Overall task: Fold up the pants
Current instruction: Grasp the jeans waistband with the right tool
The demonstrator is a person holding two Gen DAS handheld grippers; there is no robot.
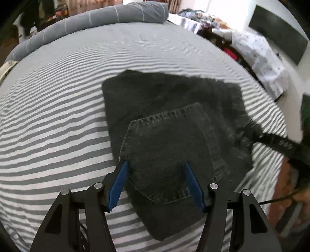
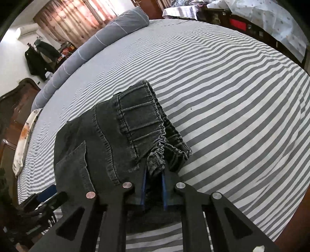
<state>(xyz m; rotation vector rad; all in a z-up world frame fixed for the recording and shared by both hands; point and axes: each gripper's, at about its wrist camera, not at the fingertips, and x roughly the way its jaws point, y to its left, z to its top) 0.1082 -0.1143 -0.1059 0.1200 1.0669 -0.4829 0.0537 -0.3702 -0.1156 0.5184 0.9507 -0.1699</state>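
Note:
Dark grey denim pants (image 1: 170, 116) lie folded into a compact stack on the striped bed. A back pocket (image 1: 166, 153) faces up. My left gripper (image 1: 156, 164) is open just above the pocket, its blue fingers (image 1: 118, 186) spread wide and empty. In the right wrist view the pants (image 2: 108, 139) show their elastic waistband (image 2: 143, 120). My right gripper (image 2: 154, 174) is shut on the bunched waistband edge, blue pads close together with fabric between them. The right gripper also shows in the left wrist view as a dark arm (image 1: 275, 141) at the pants' right edge.
The bed has a grey-and-white striped sheet (image 1: 58, 126) and a rolled grey quilt (image 1: 108, 17) at its far end. A cluttered table with white patterned cloth (image 1: 259, 56) stands to the right. A wooden headboard (image 2: 13, 108) and hanging dark clothes (image 2: 38, 58) are at left.

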